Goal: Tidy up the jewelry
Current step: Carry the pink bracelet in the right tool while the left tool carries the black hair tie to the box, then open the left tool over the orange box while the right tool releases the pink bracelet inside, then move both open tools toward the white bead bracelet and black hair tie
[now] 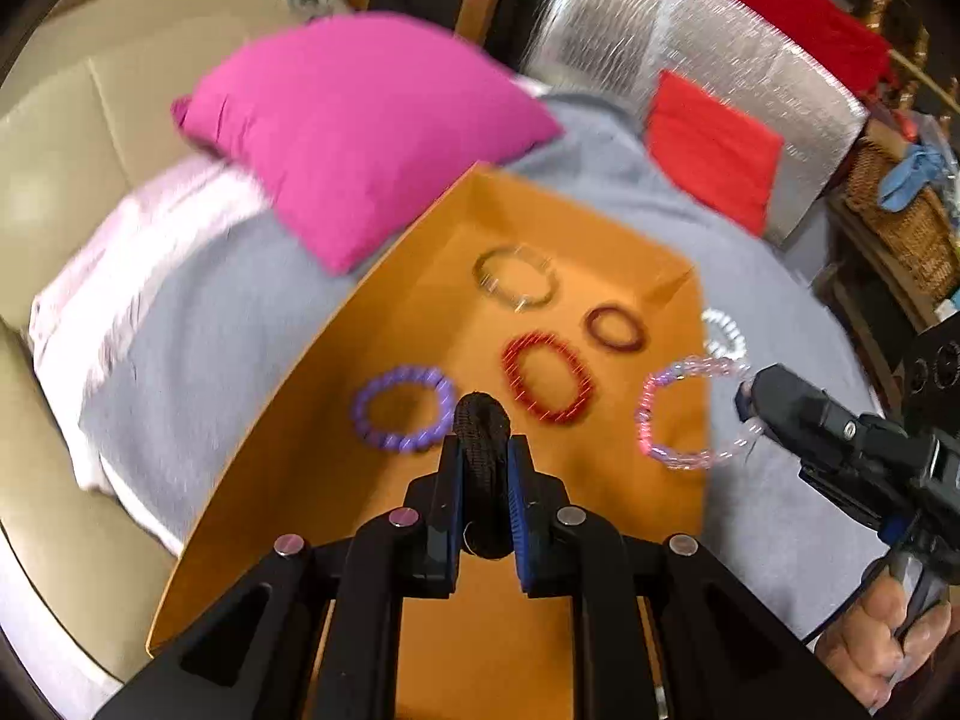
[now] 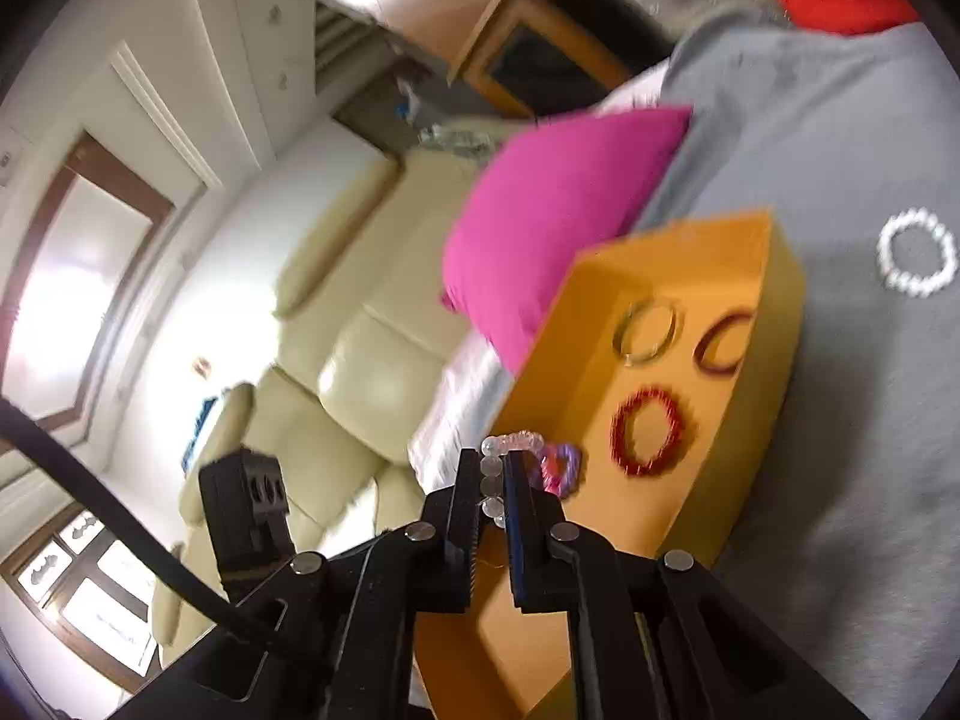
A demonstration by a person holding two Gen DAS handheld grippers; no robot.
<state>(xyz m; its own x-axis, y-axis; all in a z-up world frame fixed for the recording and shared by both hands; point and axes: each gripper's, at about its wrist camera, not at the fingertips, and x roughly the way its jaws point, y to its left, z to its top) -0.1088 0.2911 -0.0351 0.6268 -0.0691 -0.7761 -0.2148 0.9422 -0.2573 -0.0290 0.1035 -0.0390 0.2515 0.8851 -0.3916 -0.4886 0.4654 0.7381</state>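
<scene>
An orange tray point(image 1: 336, 450) lies on a grey blanket and holds a purple bead bracelet point(image 1: 403, 417), a red one point(image 1: 549, 378), a dark red one point(image 1: 615, 329) and a pale olive one point(image 1: 515, 278). My left gripper point(image 1: 485, 450) is shut on a black fabric band point(image 1: 482, 468) above the tray. My right gripper point(image 2: 493, 480) is shut on a pink and clear bead bracelet point(image 1: 690, 414), held over the tray's right edge; the bracelet also shows in the right wrist view point(image 2: 516, 444). A white bead bracelet point(image 2: 916, 261) lies on the blanket beside the tray point(image 2: 780, 324).
A pink cushion point(image 1: 360, 126) lies behind the tray and a red cushion point(image 1: 714, 150) sits at the back right. A cream sofa point(image 1: 54, 192) is on the left. A wicker basket point(image 1: 900, 222) stands at the far right.
</scene>
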